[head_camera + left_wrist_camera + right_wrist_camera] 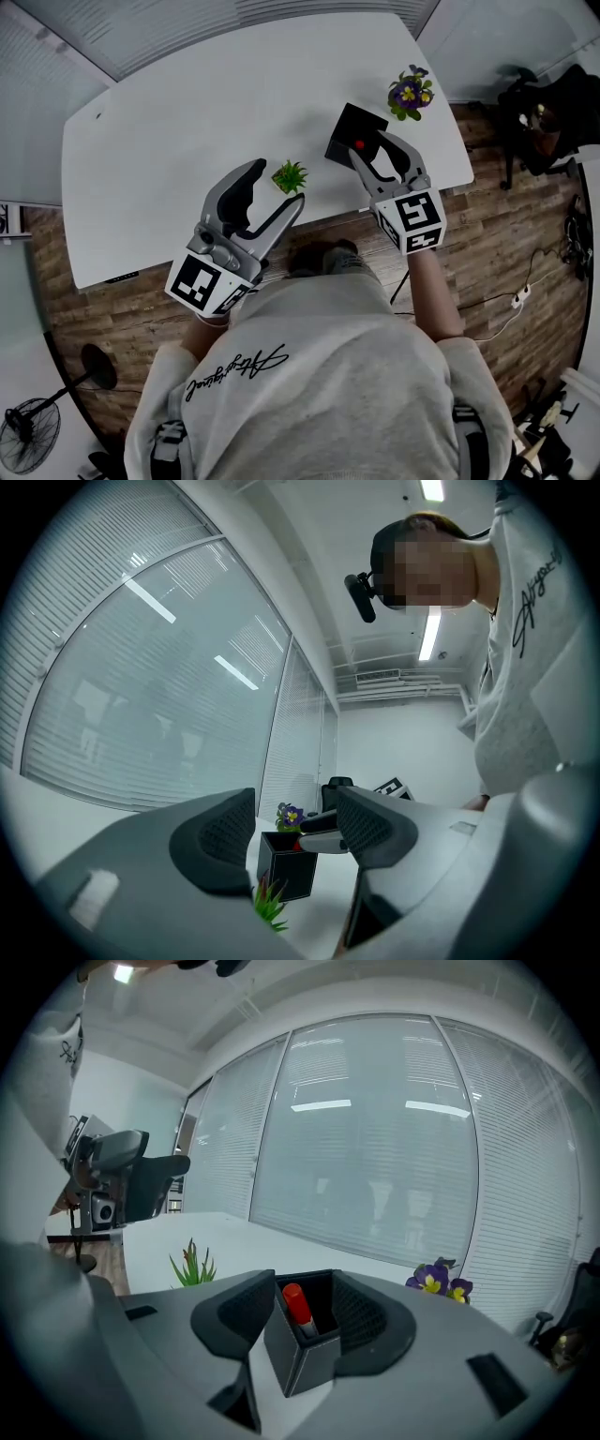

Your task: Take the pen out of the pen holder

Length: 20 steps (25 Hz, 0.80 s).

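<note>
Can't read shirt script [234, 370]; only spotting red pen [294, 1305] cap in pen holder [305, 1358] between parted right gripper [302, 1314] jaws, left gripper [295, 829] gaping empty.

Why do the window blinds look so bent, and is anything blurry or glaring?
Left gripper view: wide lens bows the blinds into arcs, with lamp streaks reflected on the glass. Right gripper view: same bulge, dark round border, yet pen holder and red-capped pen look sharp. Head view: table edges curve.

L gripper [275, 186] is held about level in front of the body, jaws apart, empty. R gripper [375, 148] reaches further fwd, forearm extended, tilted slightly down, jaws apart.
</note>
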{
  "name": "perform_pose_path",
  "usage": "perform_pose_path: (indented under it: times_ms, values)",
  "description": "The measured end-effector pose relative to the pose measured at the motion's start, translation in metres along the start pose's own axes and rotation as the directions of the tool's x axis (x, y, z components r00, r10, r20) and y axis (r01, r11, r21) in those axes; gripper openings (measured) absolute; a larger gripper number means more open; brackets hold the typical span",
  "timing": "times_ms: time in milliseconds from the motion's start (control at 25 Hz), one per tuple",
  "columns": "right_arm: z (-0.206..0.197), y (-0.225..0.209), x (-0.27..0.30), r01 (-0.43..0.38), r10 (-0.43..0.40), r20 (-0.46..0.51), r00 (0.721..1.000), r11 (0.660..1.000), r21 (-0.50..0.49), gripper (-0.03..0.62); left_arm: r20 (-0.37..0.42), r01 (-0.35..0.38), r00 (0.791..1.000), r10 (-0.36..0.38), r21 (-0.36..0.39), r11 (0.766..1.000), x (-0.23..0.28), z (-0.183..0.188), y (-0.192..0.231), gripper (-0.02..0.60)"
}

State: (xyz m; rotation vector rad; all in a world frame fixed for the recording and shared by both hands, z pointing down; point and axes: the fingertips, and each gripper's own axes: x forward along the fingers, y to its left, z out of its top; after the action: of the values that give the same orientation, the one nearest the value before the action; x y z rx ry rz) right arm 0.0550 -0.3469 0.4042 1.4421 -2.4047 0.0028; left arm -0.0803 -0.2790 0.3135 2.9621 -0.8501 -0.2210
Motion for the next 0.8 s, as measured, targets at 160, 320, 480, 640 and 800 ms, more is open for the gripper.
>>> perform_pose_path:
  times_ms: [160, 320, 480, 640, 800]
  values:
    - [-0.004, -0.001, 0.003, 0.002, -0.003, -0.029, 1.000, 1.000, -0.013, 0.167, 0.000, 0.000, 1.000, 0.000, -0.005, 1.000, -0.001, 0.000, -0.002, 0.259]
    - [-0.009, -0.002, 0.007, 0.000, -0.002, -0.059, 0.998, 1.000, -0.029, 0.166, 0.005, -0.001, 1.000, 0.001, 0.001, 1.000, -0.002, 0.002, 0.000, 0.259]
    - [-0.011, -0.001, 0.009, 0.002, -0.005, -0.068, 0.998, 0.999, -0.034, 0.153, 0.009, -0.002, 1.000, 0.002, 0.003, 1.000, -0.004, 0.003, -0.001, 0.259]
    - [-0.011, 0.000, 0.008, 0.002, -0.004, -0.070, 0.998, 1.000, -0.023, 0.138, 0.013, -0.001, 1.000, 0.001, 0.001, 1.000, -0.008, 0.005, -0.003, 0.259]
    - [-0.013, 0.003, 0.010, -0.014, 0.015, -0.056, 0.998, 1.000, 0.027, 0.098, 0.019, 0.002, 1.000, -0.002, -0.006, 1.000, -0.012, 0.005, -0.004, 0.259]
